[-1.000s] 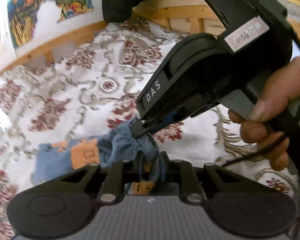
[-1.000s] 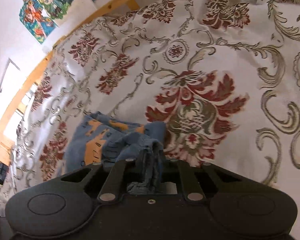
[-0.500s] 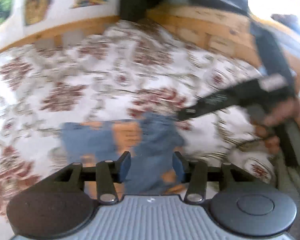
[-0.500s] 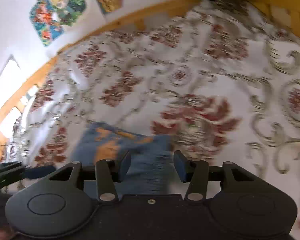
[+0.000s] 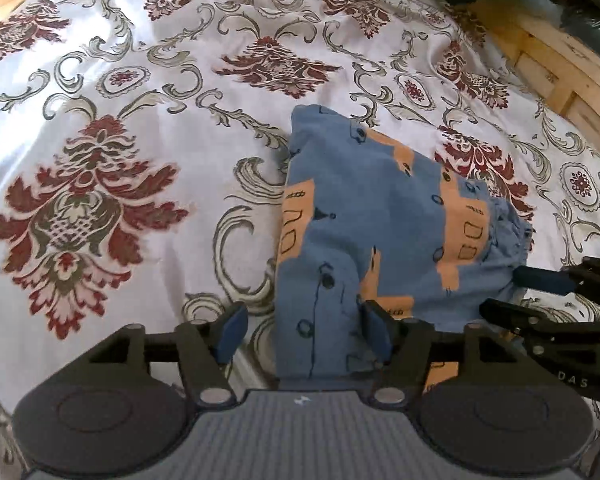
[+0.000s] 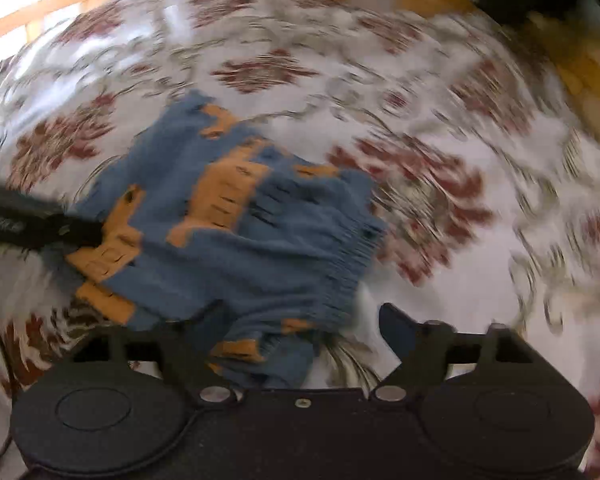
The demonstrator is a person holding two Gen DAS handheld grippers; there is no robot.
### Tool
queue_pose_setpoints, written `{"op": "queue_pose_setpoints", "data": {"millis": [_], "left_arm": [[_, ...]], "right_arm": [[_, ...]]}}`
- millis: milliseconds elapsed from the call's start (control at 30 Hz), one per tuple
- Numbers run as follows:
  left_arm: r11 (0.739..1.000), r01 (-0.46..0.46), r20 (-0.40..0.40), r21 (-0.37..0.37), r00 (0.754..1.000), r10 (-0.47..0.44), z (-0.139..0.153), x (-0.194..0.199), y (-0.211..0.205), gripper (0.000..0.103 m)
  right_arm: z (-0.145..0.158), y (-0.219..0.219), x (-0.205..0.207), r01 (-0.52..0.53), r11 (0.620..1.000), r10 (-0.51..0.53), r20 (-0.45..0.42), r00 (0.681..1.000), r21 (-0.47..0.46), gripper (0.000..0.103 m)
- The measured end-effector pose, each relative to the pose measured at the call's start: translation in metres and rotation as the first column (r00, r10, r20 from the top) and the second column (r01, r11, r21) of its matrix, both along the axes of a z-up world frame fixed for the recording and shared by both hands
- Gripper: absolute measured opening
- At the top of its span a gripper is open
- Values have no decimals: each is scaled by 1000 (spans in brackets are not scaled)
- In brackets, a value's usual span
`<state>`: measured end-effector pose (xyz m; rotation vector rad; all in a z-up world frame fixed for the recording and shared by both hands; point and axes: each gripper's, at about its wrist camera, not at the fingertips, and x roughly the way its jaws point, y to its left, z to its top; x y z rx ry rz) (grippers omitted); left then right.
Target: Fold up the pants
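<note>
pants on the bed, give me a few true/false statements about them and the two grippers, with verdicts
1. The pants are blue with orange patches. True.
2. The left gripper is clamped shut on the cloth. False: its fingers stand apart, with the pants lying between them.
3. The pants lie on a floral bedspread. True.
4. The right gripper holds the pants in the air. False: it is open and the pants rest on the bedspread.
5. A wooden bed frame shows beyond the bedspread. True.
</note>
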<state>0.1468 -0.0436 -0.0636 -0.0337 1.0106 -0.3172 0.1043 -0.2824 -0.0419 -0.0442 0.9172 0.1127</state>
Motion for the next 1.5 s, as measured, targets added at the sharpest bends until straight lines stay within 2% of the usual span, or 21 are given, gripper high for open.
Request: {"op": "queue_pose_setpoints", "data": {"millis": [100,133,167,200,233,267,367,467,667,767,867,1000,1033,1133,1333,1433,1500], "left_arm": [[1000,-21,-27,-10,999,21,2,-8,9,78],[999,-46,-42,-7,998,46,6,-9,11,81],[998,-69,-49,-7,996,69,9,-10,15,86],[996,-85,-50,-11,995,85,12,-10,17,87],[995,-96,-45,-12,994,96,17,-12,20,87],[995,-103,-33,-10,994,102,22,-13,21,89],[991,-135,46,16,990,134,36,-13,22,101],[987,-155,125,44,981,149,45,-10,19,103],[994,-72,154,84,986,59,42,25,-2,103],[998,-19,186,64,982,6,38,46,-18,103],[996,20,200,92,979,-38,25,69,-34,103],[988,21,183,156,982,-50,-5,89,-41,103],[988,23,181,153,982,-51,-13,90,-37,103],[997,16,165,79,986,-29,-20,91,-23,103],[999,-18,105,30,994,15,2,88,3,102],[997,-45,115,59,993,38,17,78,20,103],[994,-72,121,80,991,62,25,72,30,103]], "right_arm": [[16,-12,-12,71,996,-75,83,994,54,85],[20,-13,-16,74,995,-81,115,990,71,89],[23,-13,-19,65,994,-78,146,986,90,98],[26,-13,-20,51,993,-68,168,983,103,103],[28,-11,-20,33,994,-53,190,980,105,102],[29,-9,-18,20,995,-39,207,977,94,102],[31,-5,-8,2,998,-18,250,968,63,102],[32,-6,8,-32,997,13,251,968,70,102],[23,-9,37,-129,984,95,252,963,122,101],[16,-3,47,-172,982,146,251,957,85,96],[3,-5,58,-101,994,89,214,973,43,95],[-7,-25,63,102,995,-102,166,981,6,100],[-7,-31,61,137,990,-138,159,978,17,102],[-2,-42,51,210,978,-206,161,965,-7,102],[24,-69,32,107,975,-137,145,980,196,102],[30,-81,30,124,952,-161,114,980,281,102],[32,-88,25,149,923,-189,80,979,355,102]]}}
